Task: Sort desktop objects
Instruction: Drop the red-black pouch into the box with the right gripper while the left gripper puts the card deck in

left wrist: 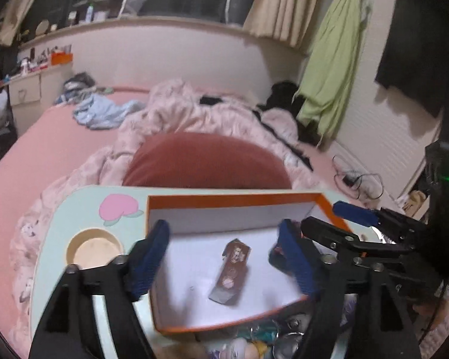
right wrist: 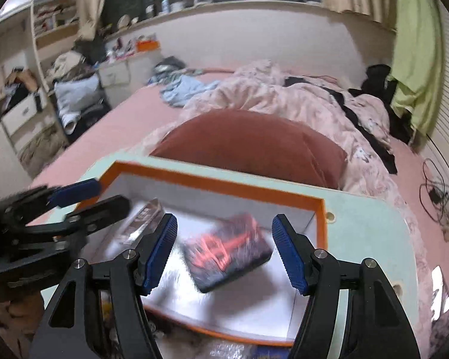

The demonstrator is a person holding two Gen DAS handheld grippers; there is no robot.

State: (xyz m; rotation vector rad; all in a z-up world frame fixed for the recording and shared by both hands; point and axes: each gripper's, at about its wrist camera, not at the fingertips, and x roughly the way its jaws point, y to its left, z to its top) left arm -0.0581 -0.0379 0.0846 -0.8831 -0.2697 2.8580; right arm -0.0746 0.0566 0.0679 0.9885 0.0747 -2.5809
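Note:
An orange-rimmed white box stands on a pale green lap table. A brown patterned packet lies inside it, between the open jaws of my left gripper. In the right wrist view the box also holds a dark block with red markings, blurred, between the open jaws of my right gripper, touching neither pad. The packet shows there at the box's left. Each gripper appears in the other's view, the right gripper and the left gripper.
Several small trinkets lie on the table in front of the box. A round cup recess is at the table's left. A red cushion and a rumpled pink duvet lie on the bed behind.

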